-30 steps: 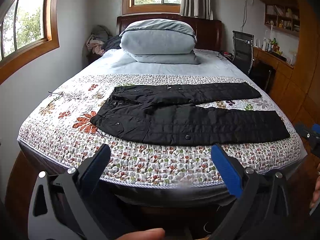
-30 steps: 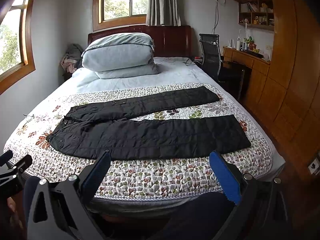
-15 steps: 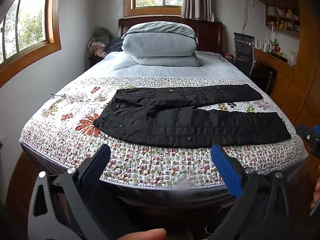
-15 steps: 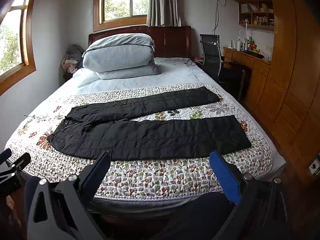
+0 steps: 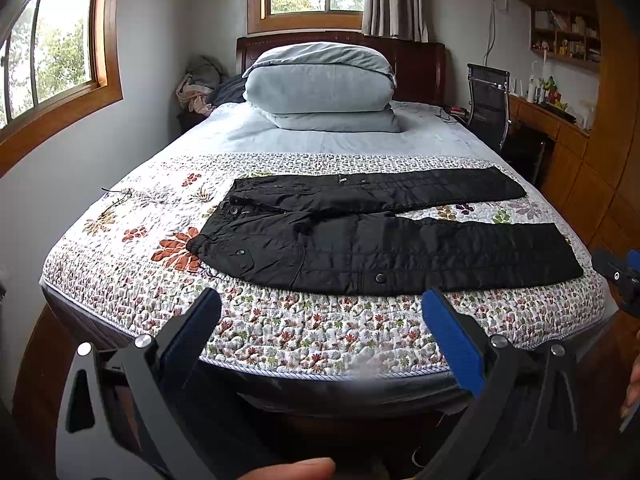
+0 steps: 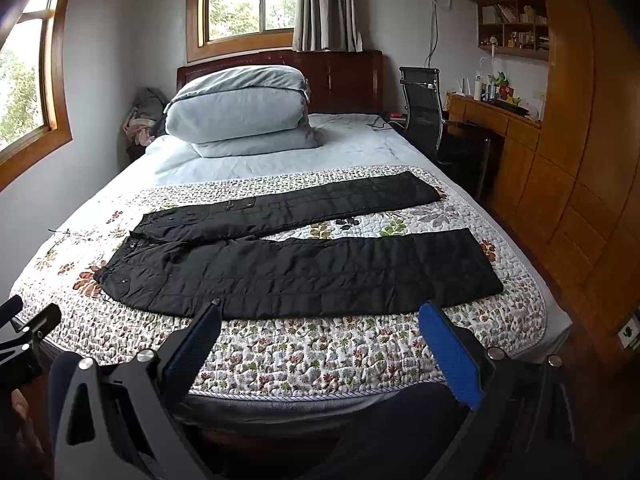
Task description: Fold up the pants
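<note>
Black quilted pants [image 5: 380, 236] [image 6: 296, 264] lie flat on the floral bedspread, waist to the left and the two legs spread apart toward the right. My left gripper [image 5: 320, 304] hovers open over the bed's near edge, short of the pants, holding nothing. My right gripper [image 6: 318, 308] is also open and empty, its fingertips just in front of the near leg's lower edge. The tip of the right gripper shows at the right edge of the left wrist view, and the left gripper's tip at the left edge of the right wrist view.
A floral quilt [image 5: 280, 328] [image 6: 320, 356] covers the near half of the bed. A folded grey duvet [image 5: 320, 88] sits by the headboard. A black chair [image 6: 424, 116] and a wooden desk [image 6: 500, 120] stand on the right. Windows line the left wall.
Both grippers have drifted slightly, so the bed and pants sit a little lower in the frames. Both stay open and the pants have not moved.
</note>
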`<act>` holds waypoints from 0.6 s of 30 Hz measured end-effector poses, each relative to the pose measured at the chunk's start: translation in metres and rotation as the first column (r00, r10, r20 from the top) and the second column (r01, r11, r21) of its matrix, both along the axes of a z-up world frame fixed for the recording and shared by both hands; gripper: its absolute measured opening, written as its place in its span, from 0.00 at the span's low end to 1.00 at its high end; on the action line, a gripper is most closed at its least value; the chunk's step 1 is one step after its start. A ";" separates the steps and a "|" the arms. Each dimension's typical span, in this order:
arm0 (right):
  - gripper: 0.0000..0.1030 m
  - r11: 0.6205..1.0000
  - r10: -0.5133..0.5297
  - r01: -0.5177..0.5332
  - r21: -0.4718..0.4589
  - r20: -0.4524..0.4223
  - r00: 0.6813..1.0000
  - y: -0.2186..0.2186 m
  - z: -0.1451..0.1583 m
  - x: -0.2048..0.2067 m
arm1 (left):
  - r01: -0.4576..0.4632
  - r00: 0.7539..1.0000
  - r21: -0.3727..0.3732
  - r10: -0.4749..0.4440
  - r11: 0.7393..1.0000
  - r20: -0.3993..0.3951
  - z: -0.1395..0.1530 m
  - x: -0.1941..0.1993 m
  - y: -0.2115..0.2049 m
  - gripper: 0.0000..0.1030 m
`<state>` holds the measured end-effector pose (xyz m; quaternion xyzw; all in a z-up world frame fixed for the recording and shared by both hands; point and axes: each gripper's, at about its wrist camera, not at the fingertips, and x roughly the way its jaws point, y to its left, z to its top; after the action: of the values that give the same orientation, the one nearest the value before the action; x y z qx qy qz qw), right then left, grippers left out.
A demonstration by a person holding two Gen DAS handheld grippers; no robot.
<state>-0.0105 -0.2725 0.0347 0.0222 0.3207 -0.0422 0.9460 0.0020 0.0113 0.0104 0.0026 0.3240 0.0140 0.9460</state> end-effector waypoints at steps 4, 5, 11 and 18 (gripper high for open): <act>0.97 1.000 -0.002 0.002 0.000 0.003 1.000 -0.002 0.000 -0.001 | -0.001 1.000 -0.003 0.001 1.000 0.001 0.001 0.002 0.000 0.97; 0.97 1.000 -0.002 0.002 0.000 0.002 1.000 -0.002 -0.001 -0.001 | -0.001 1.000 -0.001 0.001 1.000 0.001 0.001 0.003 0.000 0.97; 0.97 1.000 0.001 -0.001 -0.009 -0.004 1.000 -0.005 0.000 0.006 | 0.001 1.000 0.005 0.000 1.000 -0.005 0.001 0.011 0.002 0.97; 0.97 1.000 0.005 -0.005 -0.015 -0.005 1.000 -0.003 -0.001 0.016 | -0.005 1.000 0.011 0.005 1.000 -0.009 0.000 0.023 0.005 0.97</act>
<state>0.0054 -0.2758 0.0341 0.0144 0.3228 -0.0423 0.9454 0.0248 0.0159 0.0105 0.0073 0.3283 0.0181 0.9444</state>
